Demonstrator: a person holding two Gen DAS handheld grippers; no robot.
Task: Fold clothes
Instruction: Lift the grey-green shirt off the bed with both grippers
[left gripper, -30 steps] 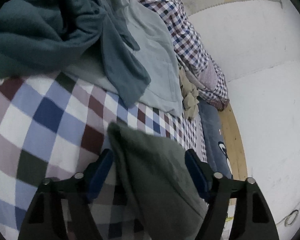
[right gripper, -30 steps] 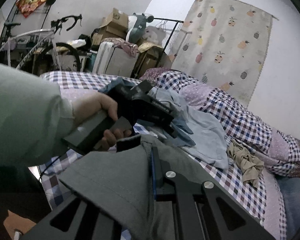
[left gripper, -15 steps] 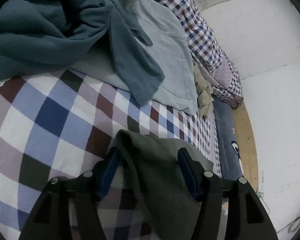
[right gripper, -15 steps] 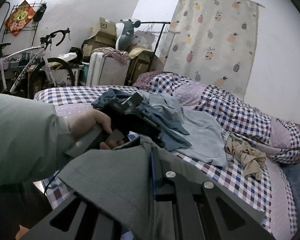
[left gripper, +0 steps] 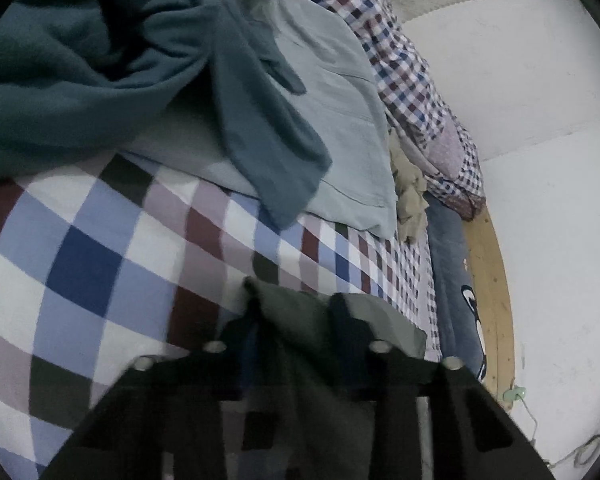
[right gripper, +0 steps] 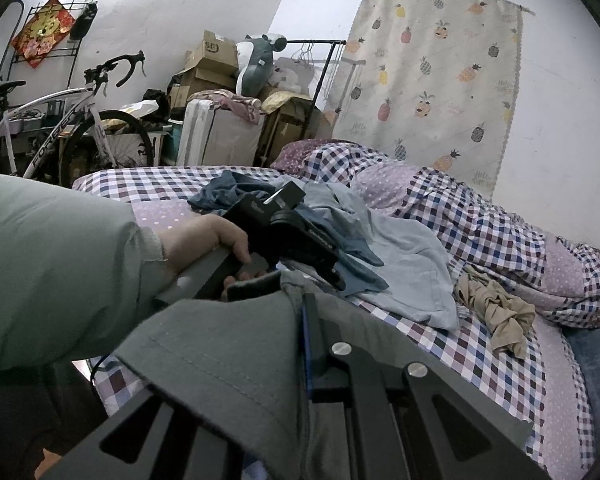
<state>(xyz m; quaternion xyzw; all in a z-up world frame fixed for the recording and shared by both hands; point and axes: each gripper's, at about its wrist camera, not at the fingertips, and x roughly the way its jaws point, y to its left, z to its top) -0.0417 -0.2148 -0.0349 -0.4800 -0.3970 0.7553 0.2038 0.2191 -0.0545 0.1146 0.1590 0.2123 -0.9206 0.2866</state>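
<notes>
A grey-green garment (right gripper: 228,360) hangs between both grippers over the chequered bed sheet (left gripper: 100,260). My right gripper (right gripper: 306,304) is shut on its edge, and the cloth drapes over the left finger. In the left wrist view my left gripper (left gripper: 296,316) has its jaws closing around a bunched fold of the same garment (left gripper: 388,324). The cloth fills the narrowing gap and spills past the right finger. From the right wrist view, a hand (right gripper: 204,240) in a pale green sleeve (right gripper: 52,264) holds the left gripper (right gripper: 332,276) low over the bed.
A teal garment (left gripper: 80,80) lies on a light blue shirt (left gripper: 340,120) just beyond, with a crumpled beige cloth (left gripper: 410,196) and jeans (left gripper: 448,280) to the right. A checked quilt (right gripper: 480,220) lies along the wall. A bicycle (right gripper: 80,120), suitcase (right gripper: 216,136) and boxes stand behind the bed.
The left jaws have drawn much closer together around the grey-green cloth, and that gripper has edged forward over the sheet. The right gripper keeps its grip.
</notes>
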